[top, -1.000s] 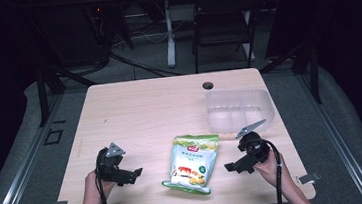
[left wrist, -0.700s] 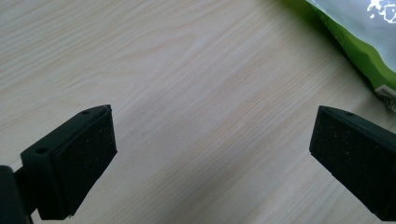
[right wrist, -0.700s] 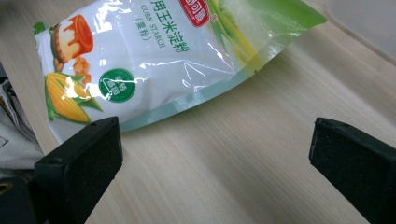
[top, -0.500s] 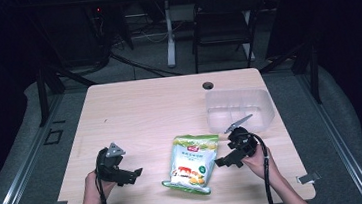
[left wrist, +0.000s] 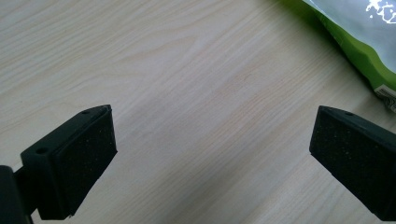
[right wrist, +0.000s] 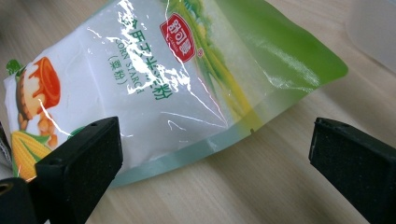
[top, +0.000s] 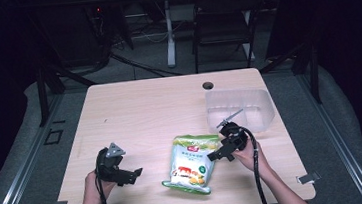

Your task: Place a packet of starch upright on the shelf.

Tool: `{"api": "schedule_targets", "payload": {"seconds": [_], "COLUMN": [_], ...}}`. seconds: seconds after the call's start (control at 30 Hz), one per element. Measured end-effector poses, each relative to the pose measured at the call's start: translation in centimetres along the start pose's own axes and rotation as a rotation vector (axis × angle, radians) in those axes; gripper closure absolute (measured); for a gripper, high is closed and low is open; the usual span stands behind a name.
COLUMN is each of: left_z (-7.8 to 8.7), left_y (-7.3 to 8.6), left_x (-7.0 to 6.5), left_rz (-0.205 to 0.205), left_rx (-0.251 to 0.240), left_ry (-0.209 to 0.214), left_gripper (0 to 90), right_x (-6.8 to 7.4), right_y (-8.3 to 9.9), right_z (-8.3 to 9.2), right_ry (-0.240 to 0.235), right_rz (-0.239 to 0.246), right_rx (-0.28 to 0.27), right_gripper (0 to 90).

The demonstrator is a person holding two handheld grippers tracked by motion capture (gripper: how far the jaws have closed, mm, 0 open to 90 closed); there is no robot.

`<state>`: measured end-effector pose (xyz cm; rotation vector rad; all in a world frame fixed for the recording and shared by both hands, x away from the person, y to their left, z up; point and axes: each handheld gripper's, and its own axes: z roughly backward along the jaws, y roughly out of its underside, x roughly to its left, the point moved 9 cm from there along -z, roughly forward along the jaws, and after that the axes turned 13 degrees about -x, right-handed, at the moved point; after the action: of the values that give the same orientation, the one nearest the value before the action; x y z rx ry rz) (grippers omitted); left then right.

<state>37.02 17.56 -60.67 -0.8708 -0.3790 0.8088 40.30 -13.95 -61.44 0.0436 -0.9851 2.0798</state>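
A green and white bag of corn starch (top: 191,164) lies flat near the table's front edge, and its top seal (right wrist: 224,140) faces the right gripper. My right gripper (top: 216,156) sits at the bag's right side, jaws wide open, with the bag's edge just ahead of them (right wrist: 215,154). My left gripper (top: 132,177) rests left of the bag, open over bare wood (left wrist: 210,140). A corner of the bag (left wrist: 369,42) appears at the upper right of the left gripper view.
A clear plastic bin (top: 240,108) stands at the right of the wooden table (top: 149,110), just behind the right gripper. A round cable hole (top: 208,85) lies near the far edge. A chair (top: 221,22) stands beyond the table.
My right gripper has moved left and slightly forward, from the table's right part up to the bag's right edge. The left gripper and the bag have stayed put.
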Motion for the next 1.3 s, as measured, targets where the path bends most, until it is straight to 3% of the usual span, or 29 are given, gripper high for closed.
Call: {"api": "schedule_targets", "payload": {"seconds": [0.27, 0.3, 0.4, 0.43, 0.63, 0.67, 0.77, 0.87, 0.9, 0.93, 1.0, 1.03, 1.3], "left_z": [0.0, 0.1, 0.1, 0.1, 0.1, 0.1, 0.1, 0.0, 0.0, 0.1, 0.1, 0.1, 0.0], "left_y": [0.0, 0.0, 0.0, 0.0, 0.0, 0.0, 0.0, 0.1, 0.1, 0.0, 0.0, 0.0, 0.1], "left_x": [0.0, 0.0, 0.1, 0.1, 0.0, 0.0, 0.1, 0.1, 0.1, 0.0, 0.0, 0.0, 0.0], "left_rz": [-0.003, -0.004, -0.004, -0.004, -0.008, -0.008, -0.008, -0.009, -0.009, -0.009, -0.009, -0.009, -0.009], "left_rx": [0.002, 0.003, 0.002, 0.002, 0.009, 0.01, 0.008, 0.009, 0.009, 0.012, 0.01, 0.011, 0.012], "left_ry": [0.001, 0.001, -0.005, -0.005, -0.001, -0.001, -0.005, -0.006, -0.006, -0.003, -0.002, -0.003, -0.005], "left_gripper": [0.5, 0.5, 0.6, 0.6, 0.7, 0.7, 0.8, 0.9, 0.9, 0.9, 0.9, 0.9, 0.9], "right_x": [0.0, -0.1, -0.1, 0.1, 0.1, 0.2, 0.1, -0.3, -0.3, 0.0, 0.4, 0.4, -0.5], "right_y": [-0.8, -0.8, -0.9, -1.0, -1.3, -1.4, -1.3, -1.3, -1.5, -1.8, -2.0, -2.0, -1.7], "right_z": [-1.0, -1.0, -1.4, -1.7, -1.9, -2.0, -2.2, -2.3, -2.1, -2.0, -1.7, -1.6, -2.5], "right_ry": [-0.012, -0.014, -0.015, -0.021, -0.031, -0.034, -0.013, 0.007, -0.004, -0.022, -0.042, -0.036, -0.002], "right_rz": [-0.032, -0.018, -0.024, -0.052, -0.05, -0.082, -0.083, -0.077, -0.076, -0.082, -0.077, -0.063, -0.096], "right_rx": [-0.031, -0.008, -0.012, -0.033, -0.034, -0.06, -0.057, -0.065, -0.094, -0.125, -0.136, -0.13, -0.114], "right_gripper": [5.0, 6.5, 10.9, 13.5, 21.3, 22.9, 26.3, 35.4, 48.2, 51.8, 56.9, 57.7, 49.5]}}
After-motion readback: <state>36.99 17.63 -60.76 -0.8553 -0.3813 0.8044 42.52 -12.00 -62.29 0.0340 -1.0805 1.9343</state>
